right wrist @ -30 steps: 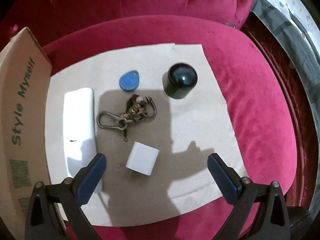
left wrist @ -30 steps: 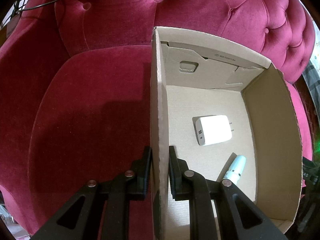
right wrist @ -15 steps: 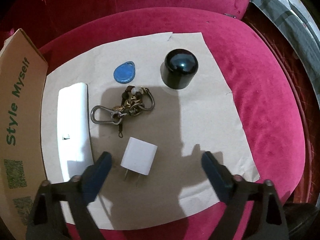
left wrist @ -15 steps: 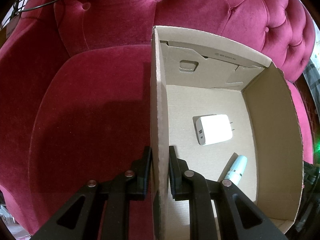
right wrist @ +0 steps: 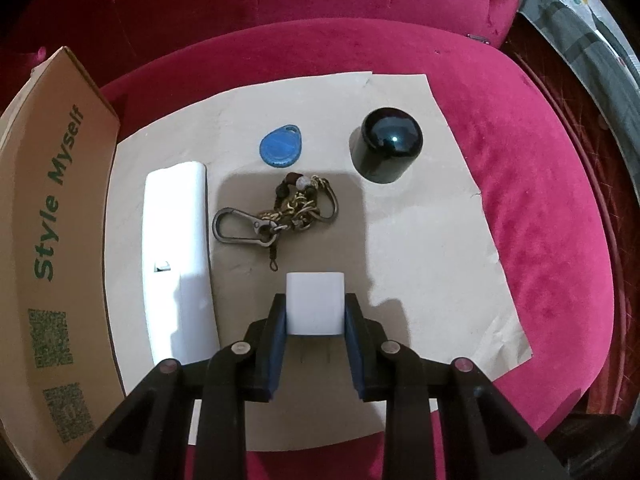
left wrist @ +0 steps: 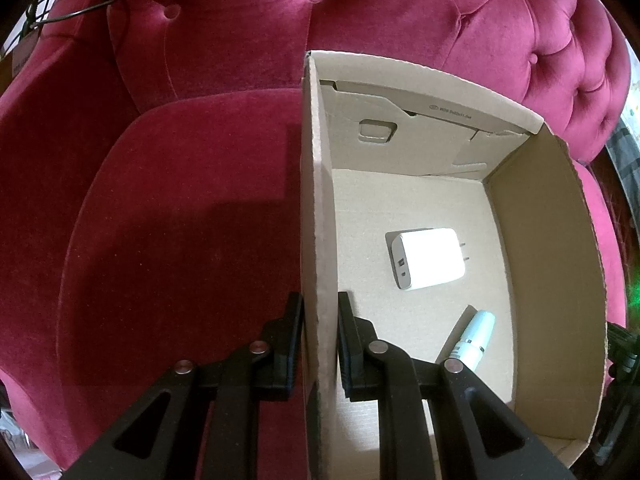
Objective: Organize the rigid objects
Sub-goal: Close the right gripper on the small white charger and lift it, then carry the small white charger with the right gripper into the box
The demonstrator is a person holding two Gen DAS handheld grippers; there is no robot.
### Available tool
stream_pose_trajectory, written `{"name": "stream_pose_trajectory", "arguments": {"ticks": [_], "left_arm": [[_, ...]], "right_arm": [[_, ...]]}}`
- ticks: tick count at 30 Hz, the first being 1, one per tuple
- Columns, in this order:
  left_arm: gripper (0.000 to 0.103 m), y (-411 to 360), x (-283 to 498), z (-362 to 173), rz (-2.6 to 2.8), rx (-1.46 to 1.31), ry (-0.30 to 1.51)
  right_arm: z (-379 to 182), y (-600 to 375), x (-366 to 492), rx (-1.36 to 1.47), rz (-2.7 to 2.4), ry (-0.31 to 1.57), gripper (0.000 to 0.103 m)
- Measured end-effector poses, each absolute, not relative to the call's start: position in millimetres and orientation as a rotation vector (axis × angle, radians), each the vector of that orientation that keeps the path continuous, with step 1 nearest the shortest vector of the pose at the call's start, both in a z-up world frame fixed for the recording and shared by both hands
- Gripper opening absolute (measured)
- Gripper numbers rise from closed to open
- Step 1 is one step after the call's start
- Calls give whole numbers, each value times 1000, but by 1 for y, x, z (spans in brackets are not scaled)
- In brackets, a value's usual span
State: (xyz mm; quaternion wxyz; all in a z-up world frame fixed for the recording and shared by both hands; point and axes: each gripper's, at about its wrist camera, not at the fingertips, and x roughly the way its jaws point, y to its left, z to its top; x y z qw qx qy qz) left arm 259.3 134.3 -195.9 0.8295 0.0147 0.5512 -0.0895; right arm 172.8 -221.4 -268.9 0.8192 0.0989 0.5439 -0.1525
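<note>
My left gripper [left wrist: 318, 312] is shut on the left wall of an open cardboard box [left wrist: 316, 208]. Inside the box lie a white charger [left wrist: 430, 258] and a pale blue tube [left wrist: 476, 338]. My right gripper [right wrist: 316, 312] is shut on a small white plug cube [right wrist: 316, 302] on a sheet of brown paper [right wrist: 420, 248]. On the paper also lie a long white device [right wrist: 176, 256], a blue key fob [right wrist: 281, 146], a chain with a carabiner [right wrist: 280, 212] and a black domed cylinder [right wrist: 387, 149].
Everything rests on a red velvet sofa [right wrist: 552, 216]. The box's printed outer wall [right wrist: 52, 248] stands at the left of the paper. A dark cable loop [left wrist: 68, 4] hangs at the sofa's far left. A grey cloth [right wrist: 576, 28] lies at the far right.
My right gripper has come down and closed its wide-open jaws around the white plug cube. The left gripper has kept its hold on the box wall.
</note>
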Motion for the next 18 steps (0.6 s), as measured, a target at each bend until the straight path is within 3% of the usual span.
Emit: {"name": "stream_pose_trajectory", "arguments": {"ticks": [18], "left_arm": [[17, 136, 259, -196, -193, 24, 1170]], "right_arm": [[-227, -202, 167, 185, -317, 1083, 28]]}}
